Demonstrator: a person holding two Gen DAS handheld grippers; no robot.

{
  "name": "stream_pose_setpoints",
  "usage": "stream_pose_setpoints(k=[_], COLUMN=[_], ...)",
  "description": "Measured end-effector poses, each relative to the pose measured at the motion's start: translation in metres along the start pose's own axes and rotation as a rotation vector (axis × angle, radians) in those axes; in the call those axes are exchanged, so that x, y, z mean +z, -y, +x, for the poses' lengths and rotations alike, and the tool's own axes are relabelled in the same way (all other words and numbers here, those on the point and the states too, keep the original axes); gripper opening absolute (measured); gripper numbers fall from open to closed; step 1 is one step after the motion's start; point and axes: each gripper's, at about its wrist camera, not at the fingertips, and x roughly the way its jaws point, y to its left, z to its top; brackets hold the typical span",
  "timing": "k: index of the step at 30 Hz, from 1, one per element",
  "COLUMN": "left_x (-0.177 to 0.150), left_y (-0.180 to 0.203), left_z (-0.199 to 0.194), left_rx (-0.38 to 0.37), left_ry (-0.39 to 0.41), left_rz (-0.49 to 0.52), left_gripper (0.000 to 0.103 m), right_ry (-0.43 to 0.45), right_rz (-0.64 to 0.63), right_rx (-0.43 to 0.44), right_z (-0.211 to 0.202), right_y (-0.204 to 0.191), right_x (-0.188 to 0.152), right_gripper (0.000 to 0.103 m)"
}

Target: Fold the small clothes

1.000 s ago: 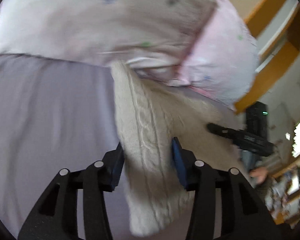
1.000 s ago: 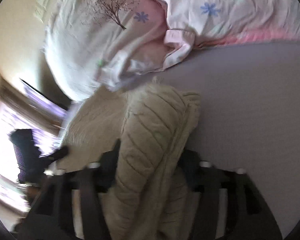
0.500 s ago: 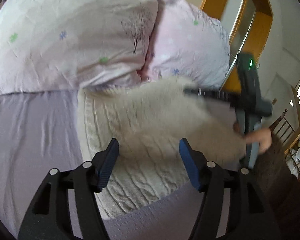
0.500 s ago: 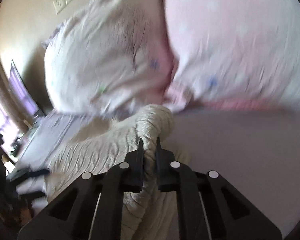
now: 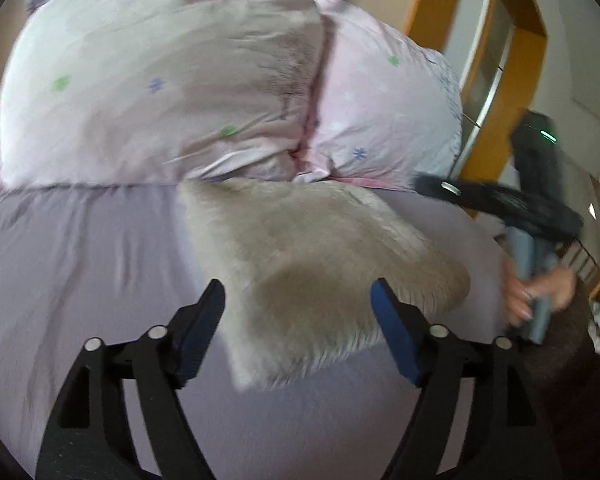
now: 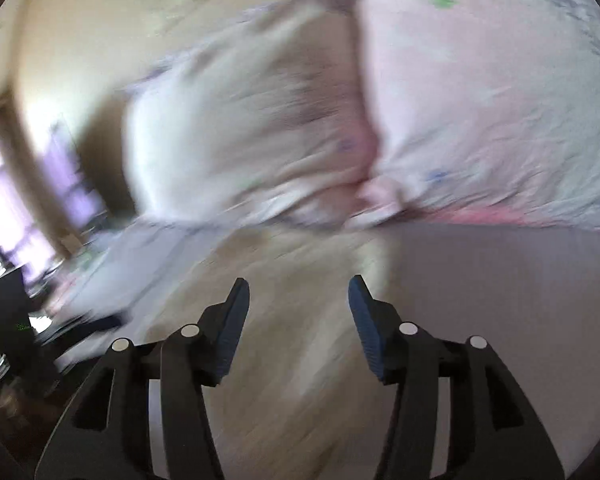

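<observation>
A cream knit garment [image 5: 316,264] lies folded on the lilac bed sheet [image 5: 80,248], blurred by motion. My left gripper [image 5: 298,320] is open and empty, its jaws spread wide just above the garment's near edge. In the right wrist view the same garment [image 6: 292,320] shows as a blurred cream patch under my right gripper [image 6: 298,300], which is open and empty. The right gripper and the hand holding it also show at the right of the left wrist view [image 5: 532,216], beyond the garment's right edge.
Two pink flowered pillows [image 5: 172,80] [image 5: 384,104] lie against the head of the bed, right behind the garment. A wooden-framed door or cabinet [image 5: 512,40] stands at the right. A window and dark furniture [image 6: 8,300] show at the left of the right wrist view.
Both grippers have let go of the garment and opened. The garment now lies folded on the sheet. Both grippers have pulled back from it, the right one moving off to the right.
</observation>
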Motion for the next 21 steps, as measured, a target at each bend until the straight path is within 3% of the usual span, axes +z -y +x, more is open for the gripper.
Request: stream_pose_setpoints(k=[2, 5, 6, 8, 10, 12, 15, 16, 19, 21], left_x=[-0.011, -0.024, -0.028, -0.033, -0.036, -0.040, -0.042, -0.043, -0.046, -0.048], left_y=[-0.005, -0.007, -0.006, -0.004, -0.001, 0.003, 0.009, 0.010, 0.011, 0.009], left_z=[-0.008, -0.006, -0.004, -0.001, 0.000, 0.000, 0.006, 0.008, 0.016, 0.021], left_rx=[-0.002, 0.004, -0.002, 0.015, 0.060, 0.118, 0.200, 0.226, 0.293, 0.295], left_ry=[-0.013, -0.054, -0.059, -0.082, -0.093, -0.090, -0.106, -0.114, -0.144, -0.164], left_rz=[-0.041, -0.089, -0.094, -0.107, -0.107, -0.088, -0.046, -0.035, -0.016, -0.014], left_gripper=[0.080, 0.082, 0.082, 0.086, 0.093, 0.098, 0.101, 0.101, 0.101, 0.101], right_ry=[-0.088, -0.261, -0.214, -0.203, -0.113, -0.016, 0.043, 0.037, -0.023, -0.074], right_rz=[-0.059, -0.057, -0.055, -0.007, 0.013, 0.029, 0.037, 0.043, 0.053, 0.063], right_rx=[-0.003, -0.155, -0.144, -0.131, -0.098, -0.109, -0.144, -0.197, -0.331, -0.304], right_z=[0.008, 0.061, 0.060, 0.050, 0.024, -0.004, -0.029, -0.031, -0.014, -0.002], right_y=[-0.018, -0.009, -0.005, -0.007, -0.013, -0.016, -0.020, -0.021, -0.019, -0.018], right_x=[-0.019, -0.045, -0.046, -0.040, -0.040, -0.044, -0.061, -0.069, -0.083, -0.095], right_gripper=[0.054, 0.054, 0.053, 0.053, 0.061, 0.102, 0.102, 0.102, 0.102, 0.102])
